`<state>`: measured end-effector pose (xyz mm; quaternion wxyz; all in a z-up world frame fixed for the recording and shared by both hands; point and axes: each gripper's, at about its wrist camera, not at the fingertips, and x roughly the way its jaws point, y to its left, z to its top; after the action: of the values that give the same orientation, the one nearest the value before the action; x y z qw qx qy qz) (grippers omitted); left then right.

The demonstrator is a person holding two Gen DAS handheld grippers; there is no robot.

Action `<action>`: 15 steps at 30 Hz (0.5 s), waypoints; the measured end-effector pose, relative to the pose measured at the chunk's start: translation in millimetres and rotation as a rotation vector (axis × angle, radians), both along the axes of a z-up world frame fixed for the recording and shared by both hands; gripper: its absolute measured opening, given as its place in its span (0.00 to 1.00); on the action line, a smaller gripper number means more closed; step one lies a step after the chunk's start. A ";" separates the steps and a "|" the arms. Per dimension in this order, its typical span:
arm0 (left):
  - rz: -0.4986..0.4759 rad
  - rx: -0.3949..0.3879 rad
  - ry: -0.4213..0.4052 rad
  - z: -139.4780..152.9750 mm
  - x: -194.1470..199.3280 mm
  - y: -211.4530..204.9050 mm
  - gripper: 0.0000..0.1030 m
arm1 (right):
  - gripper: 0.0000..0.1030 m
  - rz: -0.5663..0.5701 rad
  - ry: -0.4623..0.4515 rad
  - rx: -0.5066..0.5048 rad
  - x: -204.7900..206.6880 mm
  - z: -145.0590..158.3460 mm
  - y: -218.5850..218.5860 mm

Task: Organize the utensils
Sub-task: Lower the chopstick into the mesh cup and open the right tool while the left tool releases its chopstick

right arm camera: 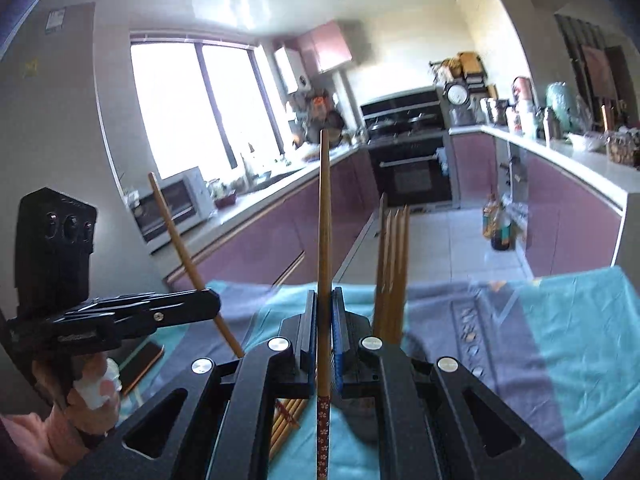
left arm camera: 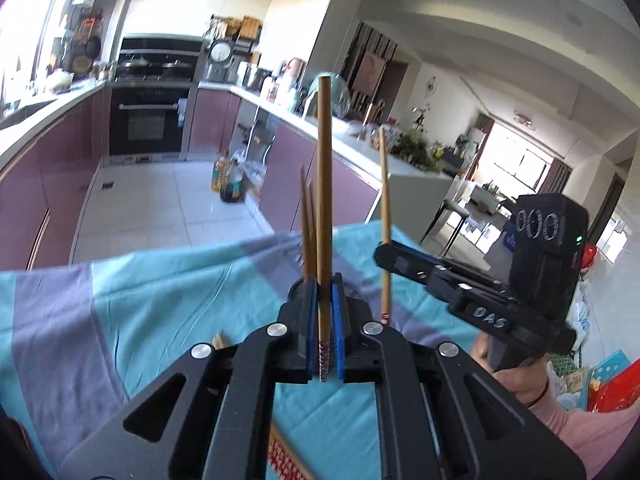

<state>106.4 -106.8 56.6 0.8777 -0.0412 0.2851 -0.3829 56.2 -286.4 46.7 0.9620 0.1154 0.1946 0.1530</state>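
Note:
My left gripper [left arm camera: 325,312] is shut on a wooden chopstick [left arm camera: 324,200] with a red patterned end, held upright above the teal and purple cloth [left arm camera: 160,304]. Just behind it several chopsticks [left arm camera: 307,232] stand in a dark holder [left arm camera: 298,292]. My right gripper [right arm camera: 325,328] is shut on another upright chopstick [right arm camera: 324,240]. Beside it stands the same bunch of chopsticks [right arm camera: 392,272]. The right gripper shows in the left wrist view [left arm camera: 394,262] with its chopstick [left arm camera: 385,220]. The left gripper shows in the right wrist view [right arm camera: 208,306] with its chopstick [right arm camera: 188,256].
Several loose chopsticks [right arm camera: 286,420] lie on the cloth below my right gripper, and one more [left arm camera: 288,456] lies under my left. A dark flat object [right arm camera: 140,364] rests at the table's left edge. Purple kitchen cabinets [left arm camera: 48,184] and an oven [left arm camera: 148,120] stand beyond.

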 end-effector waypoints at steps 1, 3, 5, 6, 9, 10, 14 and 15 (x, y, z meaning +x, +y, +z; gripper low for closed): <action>-0.003 -0.006 -0.012 5.1 0.8 -3.5 0.07 | 0.06 -0.006 -0.010 0.003 2.8 2.6 -2.4; -0.007 -0.012 -0.032 13.9 0.7 -9.1 0.07 | 0.06 -0.023 -0.034 0.003 8.2 7.5 -5.1; -0.011 -0.012 -0.051 22.8 0.9 -14.9 0.07 | 0.06 -0.041 -0.058 -0.005 13.8 11.0 -6.4; -0.013 -0.011 -0.059 26.0 1.0 -17.4 0.07 | 0.06 -0.050 -0.069 -0.008 13.5 13.0 -7.0; -0.010 0.016 -0.080 32.4 3.6 -29.4 0.07 | 0.06 -0.066 -0.088 -0.007 21.0 14.3 -8.9; -0.009 0.029 -0.085 32.9 3.9 -32.8 0.07 | 0.06 -0.069 -0.092 -0.011 24.5 14.4 -9.4; 0.010 0.113 -0.093 20.2 3.3 -50.1 0.07 | 0.06 -0.089 -0.088 -0.033 35.6 8.0 -9.2; 0.005 0.130 -0.083 15.1 3.7 -54.6 0.07 | 0.06 -0.094 -0.083 -0.036 36.1 4.7 -8.9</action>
<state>110.1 -161.4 71.7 0.8906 0.0308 0.2727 -0.3626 92.3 -295.3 51.4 0.9772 0.1004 0.1519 0.1089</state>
